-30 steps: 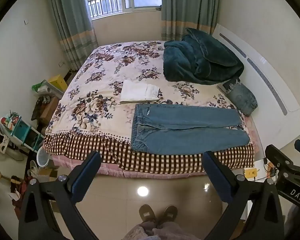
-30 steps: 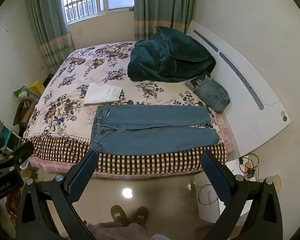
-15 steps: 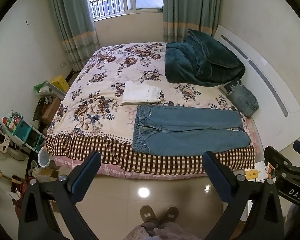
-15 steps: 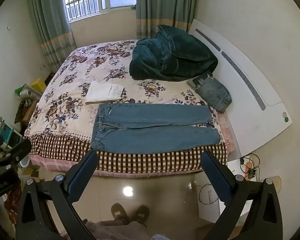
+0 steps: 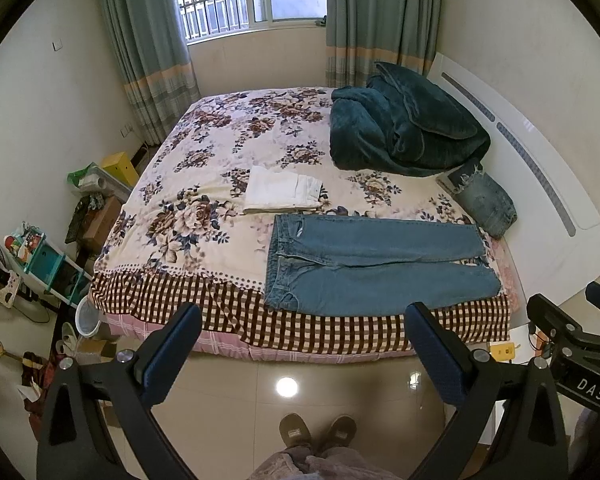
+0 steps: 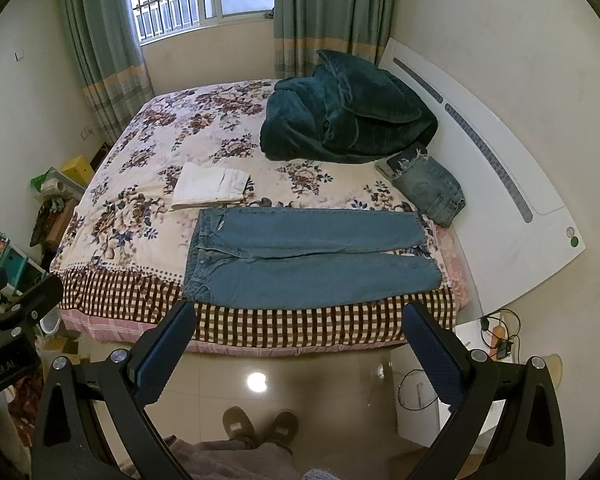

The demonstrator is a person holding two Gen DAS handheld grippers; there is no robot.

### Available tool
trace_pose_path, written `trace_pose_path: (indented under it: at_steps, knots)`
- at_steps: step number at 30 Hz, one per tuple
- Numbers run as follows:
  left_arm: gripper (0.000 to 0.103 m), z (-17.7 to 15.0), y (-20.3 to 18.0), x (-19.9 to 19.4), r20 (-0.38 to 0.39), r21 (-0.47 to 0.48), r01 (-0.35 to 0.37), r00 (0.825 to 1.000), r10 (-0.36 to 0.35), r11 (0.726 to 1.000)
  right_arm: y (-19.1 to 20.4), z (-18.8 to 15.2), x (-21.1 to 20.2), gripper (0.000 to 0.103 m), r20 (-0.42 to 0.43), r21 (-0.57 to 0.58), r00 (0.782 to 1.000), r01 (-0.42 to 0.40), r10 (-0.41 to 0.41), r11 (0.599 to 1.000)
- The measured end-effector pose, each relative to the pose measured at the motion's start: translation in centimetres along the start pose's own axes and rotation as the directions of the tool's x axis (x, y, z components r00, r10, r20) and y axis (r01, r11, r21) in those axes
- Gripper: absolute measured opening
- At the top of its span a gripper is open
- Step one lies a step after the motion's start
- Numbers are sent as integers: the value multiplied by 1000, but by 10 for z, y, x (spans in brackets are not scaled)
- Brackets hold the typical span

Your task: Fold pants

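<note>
Blue denim pants are lying spread flat on the bed, along its checkered near edge, waistband pointing away from the white headboard and both legs reaching toward it. Just beyond the pants a folded white garment is sitting, and nearer the headboard a folded pair of jeans is resting beside a heaped teal blanket. The left gripper and right gripper are both hovering over the tiled floor short of the bed, jaws spread wide, gripping nothing, above the person's slippers
</note>
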State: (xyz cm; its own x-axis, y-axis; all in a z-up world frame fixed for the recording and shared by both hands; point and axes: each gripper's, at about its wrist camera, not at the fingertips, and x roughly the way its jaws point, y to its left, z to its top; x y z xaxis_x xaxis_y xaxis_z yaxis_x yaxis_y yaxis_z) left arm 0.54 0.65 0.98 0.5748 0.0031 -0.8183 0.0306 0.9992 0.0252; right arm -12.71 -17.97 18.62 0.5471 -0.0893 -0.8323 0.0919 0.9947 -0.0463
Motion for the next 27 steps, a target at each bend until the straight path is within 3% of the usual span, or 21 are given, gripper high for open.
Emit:
trace_pose_path:
  at_steps: [27]
  knots:
    - [103,-1,-1,0,3,-2,1,1000,-1,1000,8,-3,3,103,-5,-2,1000,-9,9,1000]
